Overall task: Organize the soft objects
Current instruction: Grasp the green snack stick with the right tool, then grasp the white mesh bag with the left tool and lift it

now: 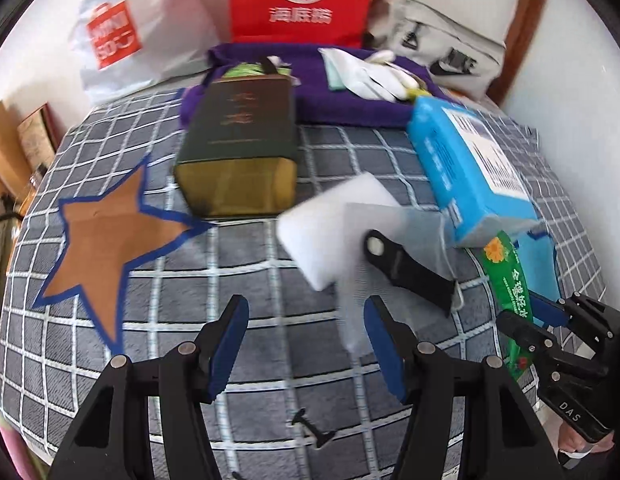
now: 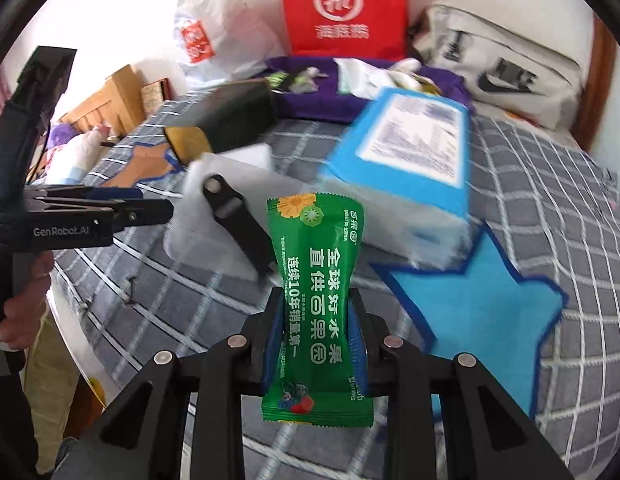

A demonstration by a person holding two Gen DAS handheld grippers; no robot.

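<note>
Grey checked bedding with white grid lines covers the bed that carries everything. On it, nearest the right wrist camera, the green snack packet stands upright between the pads of the right gripper, pinched in at its waist where the blue pads press on both sides; its printed top flares above the fingers and its crimped bottom hangs below them. From the left wrist view the same packet shows as a green strip at the right edge, held by that gripper. The left gripper stands half open with nothing between its blue pads, above bare bedding. Just beyond lies a white sponge block with a black strap across a sheer mesh piece. A blue tissue pack sits to the right, partly over a blue star patch; an orange star patch lies to the left. Farther back are a dark green box, a purple towel and a red bag.
</note>
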